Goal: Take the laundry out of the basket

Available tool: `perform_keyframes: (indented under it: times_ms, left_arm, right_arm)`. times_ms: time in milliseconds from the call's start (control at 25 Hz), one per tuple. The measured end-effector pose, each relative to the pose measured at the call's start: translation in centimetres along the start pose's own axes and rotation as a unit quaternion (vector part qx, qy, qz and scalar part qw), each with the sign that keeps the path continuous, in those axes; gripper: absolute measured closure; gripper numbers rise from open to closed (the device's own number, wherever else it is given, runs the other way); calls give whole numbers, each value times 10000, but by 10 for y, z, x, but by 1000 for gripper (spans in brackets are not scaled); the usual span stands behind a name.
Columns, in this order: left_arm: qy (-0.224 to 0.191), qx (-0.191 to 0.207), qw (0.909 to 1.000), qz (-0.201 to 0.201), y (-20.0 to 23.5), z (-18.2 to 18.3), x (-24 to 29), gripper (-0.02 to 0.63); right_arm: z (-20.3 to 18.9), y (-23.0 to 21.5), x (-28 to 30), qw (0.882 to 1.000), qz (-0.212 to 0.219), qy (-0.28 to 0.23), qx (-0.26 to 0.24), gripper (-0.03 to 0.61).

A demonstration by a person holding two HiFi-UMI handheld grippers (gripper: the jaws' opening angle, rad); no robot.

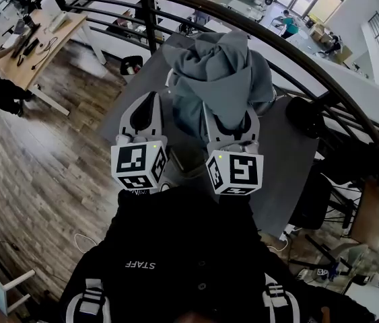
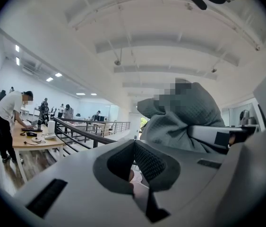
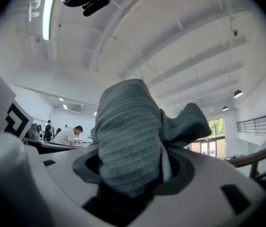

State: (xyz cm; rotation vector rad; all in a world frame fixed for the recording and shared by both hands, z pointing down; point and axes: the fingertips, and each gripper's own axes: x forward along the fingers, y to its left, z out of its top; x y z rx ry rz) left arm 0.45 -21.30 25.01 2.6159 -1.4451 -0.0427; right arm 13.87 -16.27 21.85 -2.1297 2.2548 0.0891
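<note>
A grey-green ribbed garment (image 1: 219, 66) is bunched up and held high in front of me. My right gripper (image 1: 230, 124) is shut on it; in the right gripper view the cloth (image 3: 128, 136) fills the gap between the jaws and spills over them. My left gripper (image 1: 151, 103) stands just left of the garment, apart from it. In the left gripper view its jaws (image 2: 133, 150) are shut with no cloth between them, and the garment (image 2: 184, 119) shows to the right. No basket is in view.
A dark grey tabletop (image 1: 287, 160) lies below the grippers. A curved black railing (image 1: 297, 52) runs behind it. A wooden desk (image 1: 38, 42) with a person beside it stands at the far left on the wood floor. Black chairs (image 1: 310, 204) are at the right.
</note>
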Motion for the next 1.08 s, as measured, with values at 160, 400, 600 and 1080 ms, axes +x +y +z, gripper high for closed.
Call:
perform_keyframes:
  times_ms: [160, 400, 600, 1080]
  left_arm:
    - [-31, -58, 10000, -29, 1, 0, 0, 612]
    - [-155, -132, 9996, -201, -2, 0, -4, 612]
    - [-119, -50, 9998, -159, -1, -3, -6, 612]
    - [-39, 0, 9999, -153, 4, -8, -8, 612]
  right_arm:
    - [-1, 0, 1, 10000, 0, -8, -21, 305]
    - [-3, 2, 1, 10000, 23, 3, 18, 305]
    - [-6, 3, 0, 10000, 28, 45, 21, 305]
    - [-2, 10, -1, 10000, 84, -4, -5, 304]
